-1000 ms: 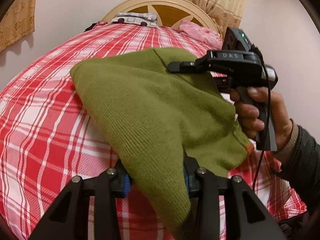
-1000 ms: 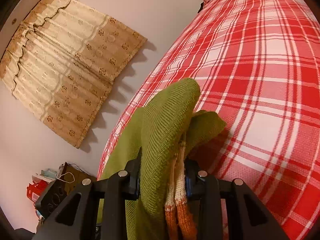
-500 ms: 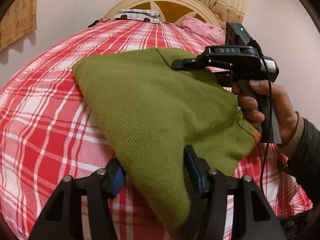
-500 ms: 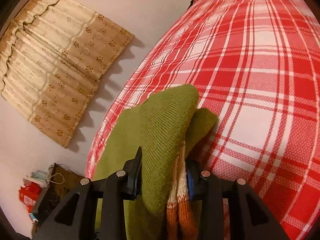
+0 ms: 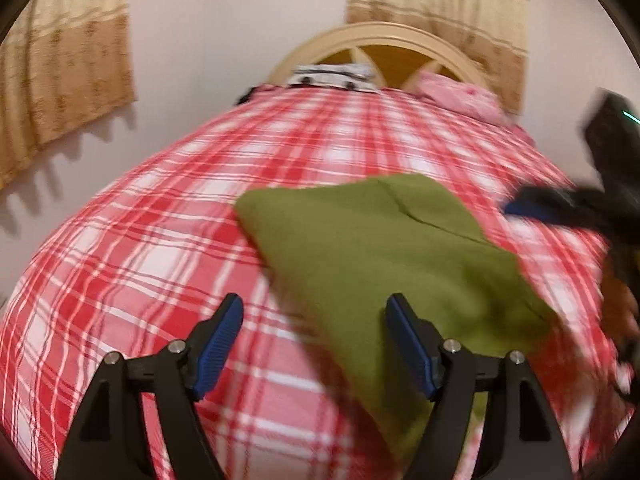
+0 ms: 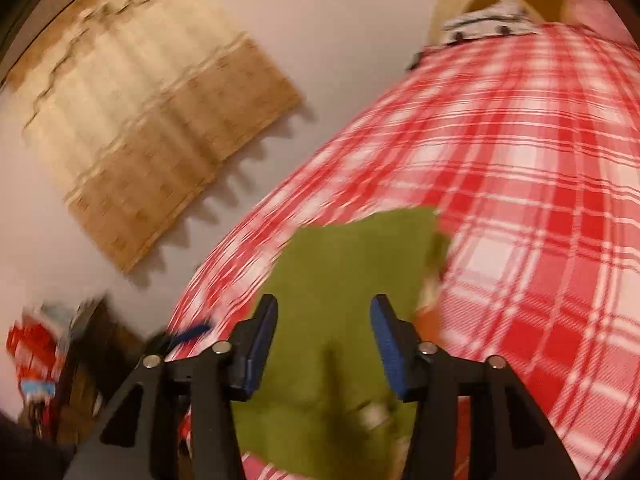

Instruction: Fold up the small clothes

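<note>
a: where's the green knit garment (image 5: pixel 384 256) sitting?

b: flat on the red plaid bedspread (image 5: pixel 132 264), folded over on itself. in the left wrist view it fills the middle and runs down toward 5 o'clock. a fold line crosses its far part, toward 1 o'clock.

a: and the left gripper (image 5: pixel 316 336)?

b: its jaws are opening, the blue pads (image 5: pixel 218 344) standing wide apart. the near corner of the garment shows in the gap and partly behind the right-hand pad, but neither pad presses on it. it has let go.

a: the right gripper (image 6: pixel 324 332)?

b: also opening. in its own view the garment lies below and between the pads (image 6: pixel 390 344), with clear space on both sides, so nothing is grasped. an orange and white trim (image 6: pixel 430 304) peeks out at the cloth's edge near 3 o'clock of that gripper.

a: can you see one gripper from the other?

b: yes, the right gripper (image 5: pixel 568 208) shows blurred at 3 o'clock in the left wrist view, off the garment's far right corner. whether it touches the cloth there i cannot tell.

a: anything else?

b: a cream headboard (image 5: pixel 384 48) at 12 o'clock, a pink pillow (image 5: pixel 460 94) beside it, tan curtains (image 6: pixel 148 128) on the wall. both views are smeared.
</note>
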### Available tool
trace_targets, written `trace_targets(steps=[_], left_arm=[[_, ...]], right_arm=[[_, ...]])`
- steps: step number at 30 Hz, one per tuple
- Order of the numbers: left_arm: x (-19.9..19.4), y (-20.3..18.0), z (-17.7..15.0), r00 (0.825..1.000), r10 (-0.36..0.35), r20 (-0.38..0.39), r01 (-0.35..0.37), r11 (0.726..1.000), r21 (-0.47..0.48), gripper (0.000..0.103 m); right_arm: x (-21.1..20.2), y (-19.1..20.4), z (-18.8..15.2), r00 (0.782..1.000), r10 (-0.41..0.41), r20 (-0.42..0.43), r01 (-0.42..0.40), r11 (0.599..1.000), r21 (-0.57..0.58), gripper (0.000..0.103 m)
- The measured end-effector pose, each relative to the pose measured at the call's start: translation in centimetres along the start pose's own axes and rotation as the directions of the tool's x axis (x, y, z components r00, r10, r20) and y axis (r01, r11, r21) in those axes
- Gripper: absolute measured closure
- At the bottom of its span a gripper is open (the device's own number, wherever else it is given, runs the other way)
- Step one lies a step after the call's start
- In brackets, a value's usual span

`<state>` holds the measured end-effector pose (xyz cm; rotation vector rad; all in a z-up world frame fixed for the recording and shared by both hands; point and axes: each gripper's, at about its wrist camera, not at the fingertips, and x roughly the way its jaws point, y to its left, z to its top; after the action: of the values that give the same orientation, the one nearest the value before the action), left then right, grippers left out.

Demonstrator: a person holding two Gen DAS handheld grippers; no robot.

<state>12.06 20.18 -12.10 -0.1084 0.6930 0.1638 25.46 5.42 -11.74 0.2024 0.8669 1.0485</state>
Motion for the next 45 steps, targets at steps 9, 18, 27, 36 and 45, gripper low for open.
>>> trace_targets(steps=[9, 18, 27, 36, 45], left_arm=[[2.3, -0.2, -2.0, 0.997, 0.062, -0.043, -0.062, 0.998, -0.005, 0.011], [-1.1, -0.9, -1.7, 0.997, 0.078, -0.015, -0.078, 0.997, 0.007, 0.005], [-6.5, -3.0, 0.2, 0.995, 0.003, 0.101, -0.007, 0.999, 0.044, 0.005], [-9.8, -3.0, 1.7, 0.978, -0.02, 0.206, 0.016, 1.0, 0.021, 0.003], [-10.1, -3.4, 1.9, 0.975, -0.027, 0.222, 0.02, 0.999, 0.031, 0.002]], right_arm=[[2.8, -2.1, -4.6, 0.987, -0.088, -0.134, 0.094, 0.995, 0.04, 0.052], [0.5, 1.3, -6.2, 0.977, -0.212, -0.033, 0.211, 0.977, -0.028, 0.048], [-5.9, 7.0, -7.5, 0.893, -0.417, 0.167, 0.434, 0.898, -0.075, 0.041], [-10.6, 10.5, -7.8, 0.83, -0.479, 0.284, 0.525, 0.843, -0.113, 0.039], [-11.7, 12.0, -7.7, 0.818, -0.465, 0.338, 0.525, 0.844, -0.112, 0.039]])
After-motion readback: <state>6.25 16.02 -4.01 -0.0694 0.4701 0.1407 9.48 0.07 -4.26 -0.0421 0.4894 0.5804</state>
